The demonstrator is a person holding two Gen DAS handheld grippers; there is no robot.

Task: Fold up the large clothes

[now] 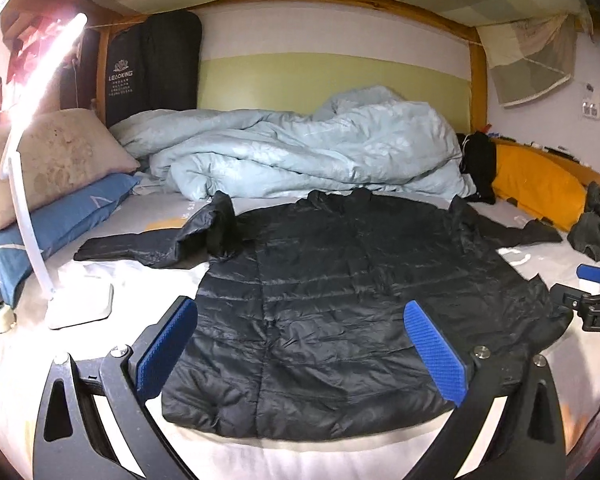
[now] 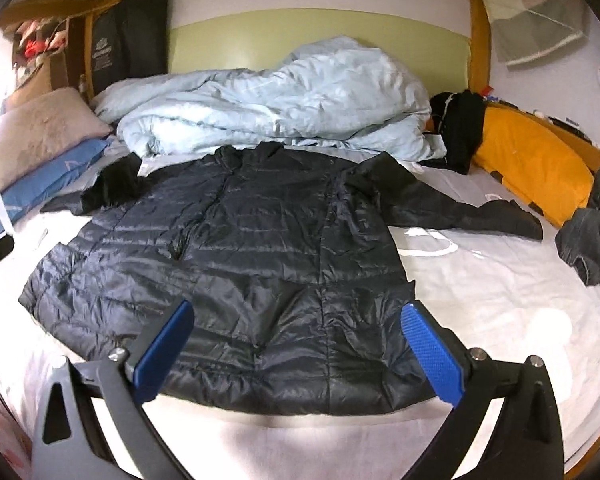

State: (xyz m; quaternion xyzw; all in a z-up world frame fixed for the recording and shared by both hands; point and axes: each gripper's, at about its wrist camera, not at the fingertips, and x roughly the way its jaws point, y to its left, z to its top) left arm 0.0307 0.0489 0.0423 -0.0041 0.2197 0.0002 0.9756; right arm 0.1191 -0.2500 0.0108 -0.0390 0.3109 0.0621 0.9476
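**Mei:** Both tools are spread wide and hold nothing: the left tool [image 1: 300, 354] and the right tool [image 2: 296, 354] each hang above the hem end of the black puffer jacket [image 1: 340, 292], apart from the cloth.

**Jon:** And the jacket itself?

**Mei:** Laid flat on the bed [image 2: 480, 300], collar toward the pale blue duvet [image 1: 300, 148] heaped beyond it, hem nearest the cameras. One sleeve [image 2: 468, 212] runs out flat to the jacket's right, toward the yellow cushion [image 2: 536, 168]. The other sleeve [image 1: 160, 244] lies out to the jacket's left, toward the blue pillow [image 1: 60, 224], bunched up near the shoulder.

**Jon:** So nothing is folded yet, I'd judge. How would you start?

**Mei:** Probably with the sleeves. Bring each tool down at a cuff, close on the fabric only, not the sheet under it, then carry the sleeve across the jacket's chest. The shell looks slick and puffy, so a shallow pinch could slip; bite in a little deeper.

**Jon:** Anything to mind on the jacket's left?

**Mei:** The white lamp base [image 1: 80, 308] sits just beside the hem corner there, so keep the left tool's sweep clear of it
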